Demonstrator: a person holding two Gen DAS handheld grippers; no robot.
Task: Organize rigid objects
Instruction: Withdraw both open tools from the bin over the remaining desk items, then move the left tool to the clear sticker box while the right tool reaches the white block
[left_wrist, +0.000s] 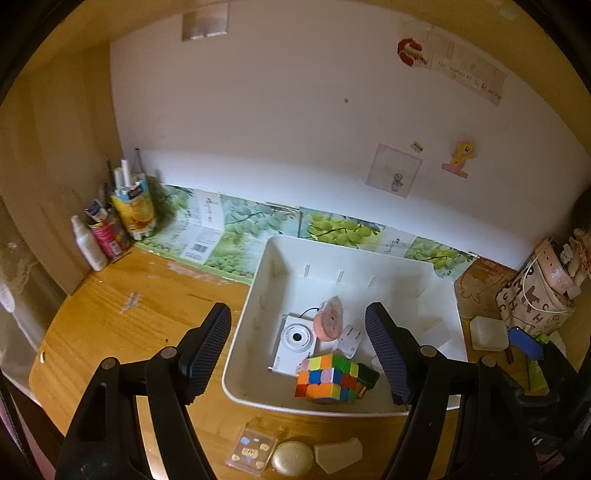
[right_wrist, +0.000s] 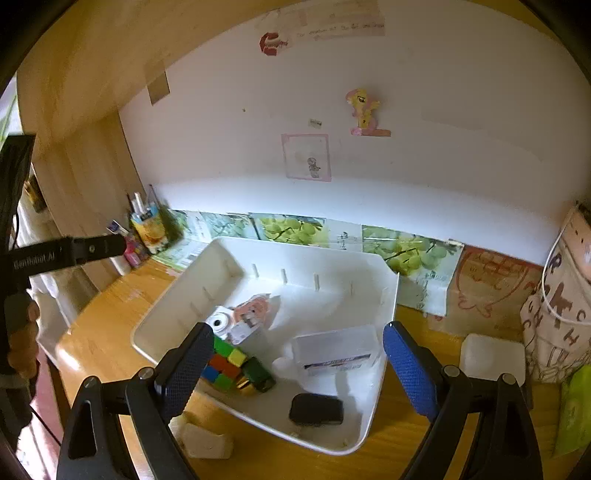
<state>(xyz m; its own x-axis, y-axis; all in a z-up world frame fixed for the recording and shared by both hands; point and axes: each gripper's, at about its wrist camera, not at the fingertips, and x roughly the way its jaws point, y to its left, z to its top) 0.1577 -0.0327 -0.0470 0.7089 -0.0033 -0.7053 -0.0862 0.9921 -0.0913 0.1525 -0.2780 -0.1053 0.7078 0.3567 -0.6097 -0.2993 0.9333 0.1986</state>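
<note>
So the puzzle cube (left_wrist: 327, 376) sat in the white bin (left_wrist: 258, 295), just ahead of the left claw (left_wrist: 299, 350), whose fingers stood apart around nothing. A white camera (left_wrist: 295, 341) lay right behind the cube. The right claw (right_wrist: 295, 363) gaped empty too, a clear box (right_wrist: 334, 349) and black case (right_wrist: 316, 410) between its fingers' lines.

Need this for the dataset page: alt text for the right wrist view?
Open right gripper hovers empty over a white bin holding a Rubik's cube, black case, clear box and white camera, on a wooden desk against a white wall.
</note>
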